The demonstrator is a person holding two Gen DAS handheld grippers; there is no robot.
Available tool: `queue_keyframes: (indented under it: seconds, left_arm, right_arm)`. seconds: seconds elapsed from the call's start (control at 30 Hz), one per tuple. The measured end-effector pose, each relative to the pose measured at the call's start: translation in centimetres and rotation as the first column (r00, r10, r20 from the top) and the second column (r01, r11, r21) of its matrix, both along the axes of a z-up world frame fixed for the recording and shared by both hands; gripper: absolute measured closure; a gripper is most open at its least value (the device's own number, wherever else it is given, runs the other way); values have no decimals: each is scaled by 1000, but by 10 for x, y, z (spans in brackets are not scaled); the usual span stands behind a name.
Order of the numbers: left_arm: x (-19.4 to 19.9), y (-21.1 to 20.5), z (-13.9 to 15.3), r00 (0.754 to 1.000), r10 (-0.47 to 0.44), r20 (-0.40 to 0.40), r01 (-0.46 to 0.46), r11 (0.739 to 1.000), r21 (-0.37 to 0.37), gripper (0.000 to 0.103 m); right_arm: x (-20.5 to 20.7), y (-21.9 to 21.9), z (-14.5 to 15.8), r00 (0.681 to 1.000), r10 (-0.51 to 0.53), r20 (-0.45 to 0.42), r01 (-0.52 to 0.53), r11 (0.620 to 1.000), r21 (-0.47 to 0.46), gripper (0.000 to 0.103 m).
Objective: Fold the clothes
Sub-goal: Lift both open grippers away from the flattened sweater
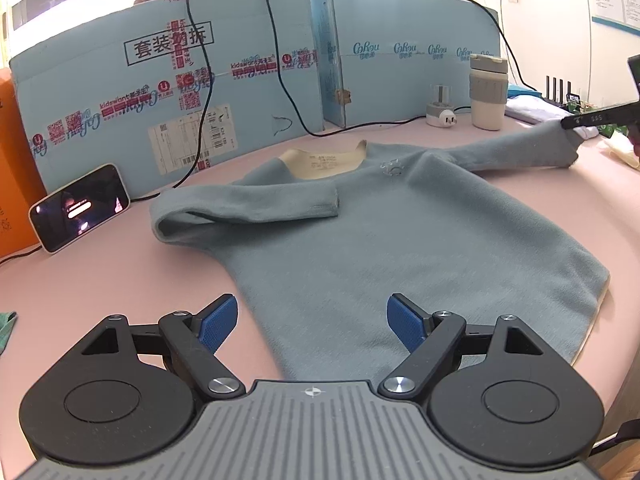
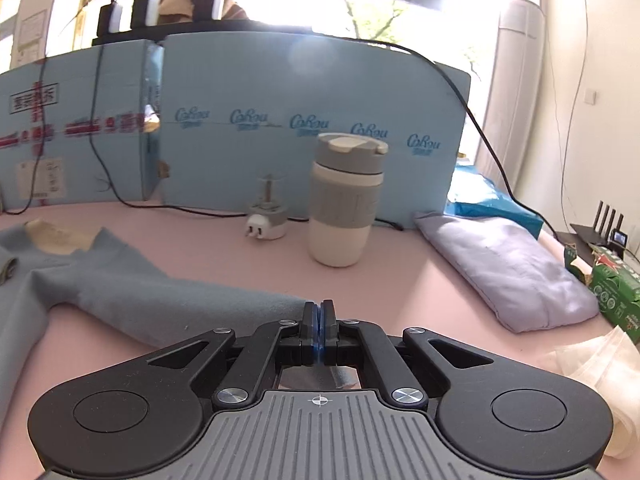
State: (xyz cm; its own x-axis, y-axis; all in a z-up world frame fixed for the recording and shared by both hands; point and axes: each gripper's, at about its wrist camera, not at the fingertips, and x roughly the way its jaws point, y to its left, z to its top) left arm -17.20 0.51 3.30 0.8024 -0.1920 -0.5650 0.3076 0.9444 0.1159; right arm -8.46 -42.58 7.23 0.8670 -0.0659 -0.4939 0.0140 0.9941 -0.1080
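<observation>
A grey-blue sweater (image 1: pixel 384 240) lies flat on the pink table (image 1: pixel 100 280), its collar away from me. One sleeve (image 1: pixel 248 204) is folded across the chest. The other sleeve (image 1: pixel 516 152) stretches out to the right, and my right gripper (image 1: pixel 580 122) is shut on its cuff. In the right wrist view the right gripper (image 2: pixel 319 312) shows its pads pressed together on the sleeve's end (image 2: pixel 180 300). My left gripper (image 1: pixel 312 320) hovers open over the sweater's lower edge, with nothing between its blue pads (image 1: pixel 218 326).
Blue cardboard boxes (image 1: pixel 200 80) wall off the back. A grey-and-white cup (image 2: pixel 344 200) and a plug adapter (image 2: pixel 266 224) stand near the sleeve. A folded lilac garment (image 2: pixel 508 272), a green box (image 2: pixel 616 296) and a phone (image 1: pixel 80 208) lie at the sides.
</observation>
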Motion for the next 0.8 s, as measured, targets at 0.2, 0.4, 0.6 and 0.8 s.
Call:
queue_keyframes:
  seconds: [0.2, 0.4, 0.6, 0.8]
  left_arm:
    - [-1, 6, -4, 1000, 8, -25, -8, 1000, 5, 20]
    - [-7, 6, -6, 999, -4, -46, 3, 1000, -8, 19]
    - [-20, 7, -9, 999, -2, -53, 1, 1000, -24, 19]
    - [-35, 16, -9, 997, 24, -71, -30, 995, -95, 18]
  right_arm:
    - [0, -1, -14, 999, -4, -47, 8, 996, 88, 92]
    - [-41, 30, -7, 980, 192, -55, -186, 977, 102, 88]
    - [-88, 76, -18, 872, 474, -120, -450, 875, 180, 73]
    - [-120, 104, -27, 780, 605, -159, -573, 793, 207, 70]
